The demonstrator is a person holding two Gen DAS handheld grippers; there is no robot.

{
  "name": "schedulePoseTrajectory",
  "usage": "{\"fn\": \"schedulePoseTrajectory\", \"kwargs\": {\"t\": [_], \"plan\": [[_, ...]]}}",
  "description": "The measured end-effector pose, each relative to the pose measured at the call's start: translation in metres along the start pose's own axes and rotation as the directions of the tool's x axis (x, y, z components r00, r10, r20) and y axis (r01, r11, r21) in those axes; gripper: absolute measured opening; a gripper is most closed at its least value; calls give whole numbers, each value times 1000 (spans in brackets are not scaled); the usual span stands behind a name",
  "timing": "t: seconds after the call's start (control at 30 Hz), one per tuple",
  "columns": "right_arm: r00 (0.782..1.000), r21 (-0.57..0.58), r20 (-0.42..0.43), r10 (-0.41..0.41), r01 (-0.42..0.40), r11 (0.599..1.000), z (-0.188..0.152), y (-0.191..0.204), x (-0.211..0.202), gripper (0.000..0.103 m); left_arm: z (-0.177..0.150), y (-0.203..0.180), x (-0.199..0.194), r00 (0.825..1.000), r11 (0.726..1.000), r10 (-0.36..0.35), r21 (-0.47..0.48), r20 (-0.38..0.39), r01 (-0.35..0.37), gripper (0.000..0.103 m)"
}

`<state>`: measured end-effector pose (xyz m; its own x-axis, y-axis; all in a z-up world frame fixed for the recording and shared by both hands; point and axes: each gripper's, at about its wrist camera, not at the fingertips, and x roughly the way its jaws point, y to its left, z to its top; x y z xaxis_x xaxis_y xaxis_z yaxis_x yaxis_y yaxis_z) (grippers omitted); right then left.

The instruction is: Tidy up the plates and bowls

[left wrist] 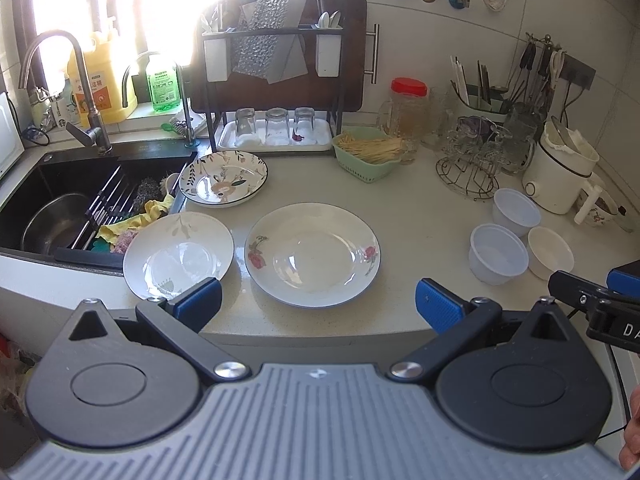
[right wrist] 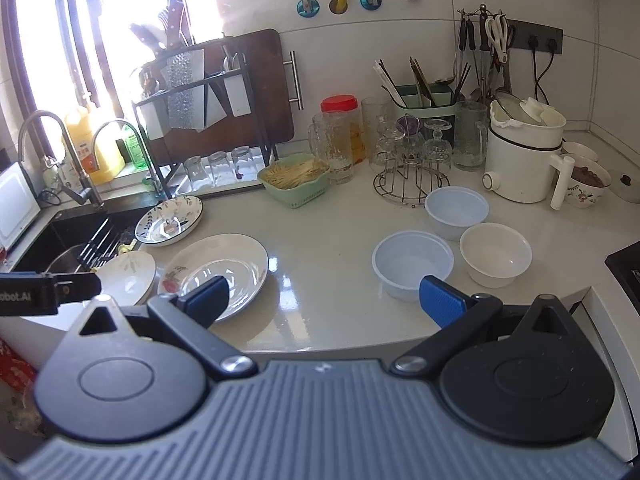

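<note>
From the left wrist, the left gripper (left wrist: 318,304) hangs at the counter's (left wrist: 420,232) front edge with its jaws wide and nothing between them. Straight ahead lies the rose plate (left wrist: 312,254), white with a pink flower on each side of the rim. Just to its left sits the leaf plate (left wrist: 178,250), partly over the sink's (left wrist: 60,200) edge, its near rim hidden behind one blue pad (left wrist: 198,304). Behind both rests the patterned plate (left wrist: 223,178), with dark leaves round its border. Well to the right are three bowls: the near bowl (left wrist: 498,254), the far bowl (left wrist: 516,210) and the cream bowl (left wrist: 550,252).

These plates look like glazed ceramic: stiff, fairly heavy, slick and easy to chip. The best hold is probably on the raised rim at the near side, pinched above and below, then lifted level. Sliding the leaf plate risks tipping it into the sink.

From the right wrist, the right gripper (right wrist: 322,300) also stands with jaws spread and empty. The near bowl (right wrist: 412,266) sits just beyond one pad, the cream bowl (right wrist: 495,254) touches or nearly touches it, and the far bowl (right wrist: 456,212) sits behind. The two pale blue bowls seem thin plastic, light and slightly flexible, so a gentle grip on the wall should do. They look alike enough to nest. The cream bowl looks thicker, perhaps ceramic, though that cannot be told for sure.
</note>
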<state>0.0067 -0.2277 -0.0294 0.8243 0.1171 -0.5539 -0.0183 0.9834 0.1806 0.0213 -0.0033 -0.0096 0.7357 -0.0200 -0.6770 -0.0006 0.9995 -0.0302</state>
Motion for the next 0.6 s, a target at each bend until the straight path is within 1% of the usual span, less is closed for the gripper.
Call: {"fn": "schedulePoseTrajectory", "kwargs": {"t": [0.37,0.6], "plan": [[1000,2,-7,7,-7,1000,-2,1,-3,103,-5,0,-7,1000,1000,-13,-6,-5,13,103],[1000,0,-6,15,-15,1000,-1,0,-6,103,-6,0,-13,1000,1000,-12,-1,6,12,103]]}}
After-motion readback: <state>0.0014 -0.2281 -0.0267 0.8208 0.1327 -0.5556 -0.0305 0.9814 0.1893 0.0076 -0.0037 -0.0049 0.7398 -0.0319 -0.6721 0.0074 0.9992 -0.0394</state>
